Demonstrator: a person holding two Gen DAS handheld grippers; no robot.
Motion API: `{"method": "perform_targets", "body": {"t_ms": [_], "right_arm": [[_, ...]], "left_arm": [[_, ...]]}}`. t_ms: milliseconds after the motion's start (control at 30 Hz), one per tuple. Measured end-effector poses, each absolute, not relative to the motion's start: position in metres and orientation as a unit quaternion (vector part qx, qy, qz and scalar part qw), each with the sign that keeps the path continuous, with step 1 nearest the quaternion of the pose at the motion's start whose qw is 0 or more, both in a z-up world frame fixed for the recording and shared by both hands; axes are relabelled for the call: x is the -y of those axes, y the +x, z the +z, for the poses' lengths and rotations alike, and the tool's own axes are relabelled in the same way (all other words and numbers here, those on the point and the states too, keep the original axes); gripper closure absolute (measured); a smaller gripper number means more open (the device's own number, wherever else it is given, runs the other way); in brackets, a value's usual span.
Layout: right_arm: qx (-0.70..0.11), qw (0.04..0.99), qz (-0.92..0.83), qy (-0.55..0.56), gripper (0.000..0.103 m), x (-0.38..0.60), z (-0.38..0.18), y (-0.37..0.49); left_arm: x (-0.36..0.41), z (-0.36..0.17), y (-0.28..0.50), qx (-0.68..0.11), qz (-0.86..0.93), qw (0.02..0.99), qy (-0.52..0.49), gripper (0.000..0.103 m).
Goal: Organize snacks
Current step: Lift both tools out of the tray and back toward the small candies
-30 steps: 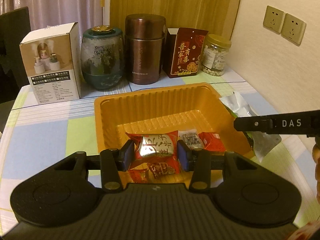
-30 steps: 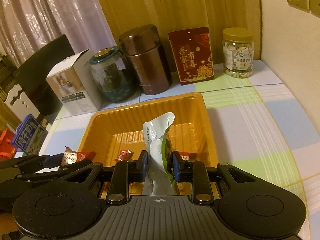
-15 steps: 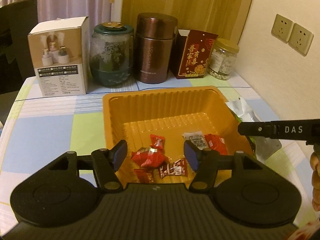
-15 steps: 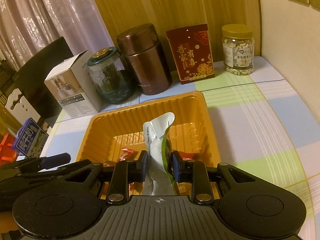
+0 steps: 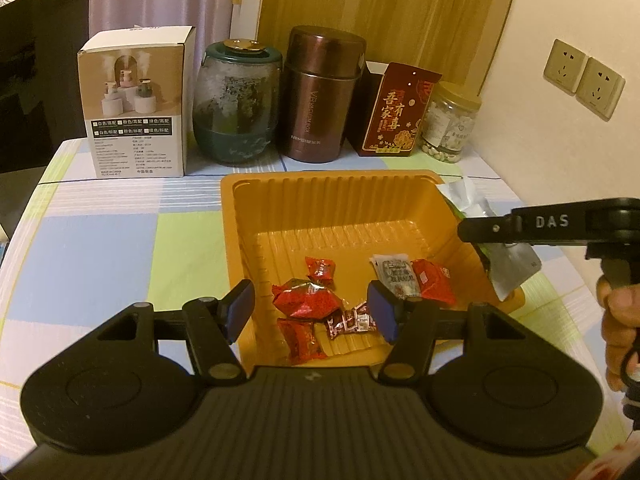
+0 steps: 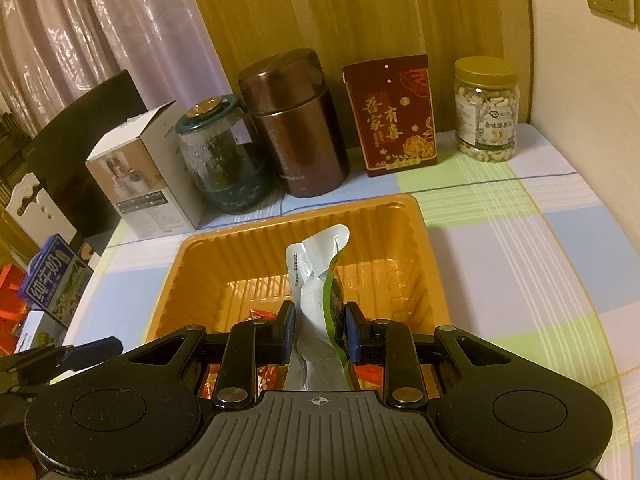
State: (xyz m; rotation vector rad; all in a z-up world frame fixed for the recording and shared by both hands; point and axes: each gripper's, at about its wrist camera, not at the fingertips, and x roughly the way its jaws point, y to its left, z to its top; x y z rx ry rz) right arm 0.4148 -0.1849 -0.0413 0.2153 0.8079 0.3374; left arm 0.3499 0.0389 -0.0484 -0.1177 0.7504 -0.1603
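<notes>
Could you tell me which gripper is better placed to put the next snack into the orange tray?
Right. The right gripper is shut on the silver pouch, above the orange tray. The left gripper is open and holds nothing.

Left hand-held gripper (image 5: 311, 309) jaws opened; red snack packet (image 5: 306, 300) dropped into tray (image 5: 240, 216).

We see the tray (image 5: 240, 216) mid tabletop (image 5: 100, 248), wrapped candies (image 5: 308, 300) in its near half. Behind it, left to right: box (image 5: 136, 108), glass jar (image 5: 236, 108), canister (image 5: 320, 100), card box (image 5: 396, 116), nut jar (image 5: 448, 124).
</notes>
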Motion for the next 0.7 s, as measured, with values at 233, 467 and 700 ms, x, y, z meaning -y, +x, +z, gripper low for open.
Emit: {"method": "perform_targets", "body": {"t_ms": [233, 467, 700], "right_arm": [[-0.382, 0.897, 0.179, 0.128, 0.075, 0.187, -0.046, 0.417], [-0.364, 0.905, 0.157, 0.153, 0.053, 0.210, -0.038, 0.392], [-0.370, 0.903, 0.125, 0.180, 0.052, 0.236, -0.037, 0.333]], "left_arm": [[-0.041, -0.043, 0.344, -0.362, -0.082, 0.926, -0.065, 0.044], [-0.039, -0.035, 0.316, -0.351, -0.086, 0.929, -0.073, 0.043], [-0.035, -0.029, 0.270, -0.353, -0.074, 0.930, -0.076, 0.042]]}}
